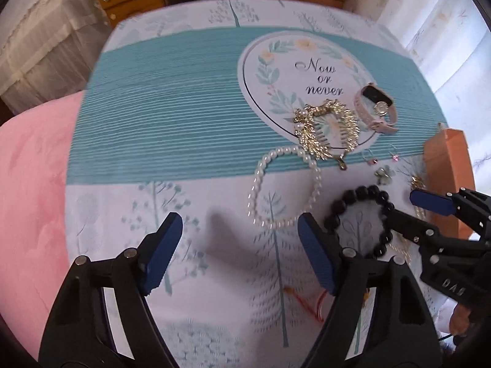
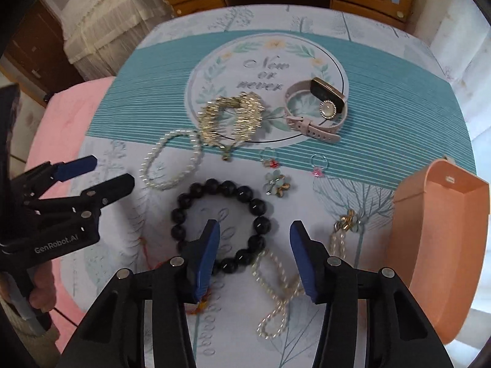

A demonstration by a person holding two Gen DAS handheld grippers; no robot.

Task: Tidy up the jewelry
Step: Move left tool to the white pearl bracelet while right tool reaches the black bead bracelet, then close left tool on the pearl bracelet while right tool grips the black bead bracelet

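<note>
- Right gripper (image 2: 254,254) jaws part-open, empty; black bead bracelet (image 2: 221,224) and pearl strand (image 2: 276,291) between them.
- Left gripper (image 1: 239,245) wide, empty, pearl bracelet (image 1: 285,190) just ahead.
- Risk: right jaws snag both pcs, tangle en route to orange bin (image 2: 442,245).

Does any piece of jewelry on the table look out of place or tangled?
Nothing looks damaged. All the jewelry lies loose on the tablecloth, none in the orange box. The pearl strand is twisted into a figure eight, and the gold necklace lies in a heap.

Orange box (image 2: 435,245) cut off — right edge.
</note>
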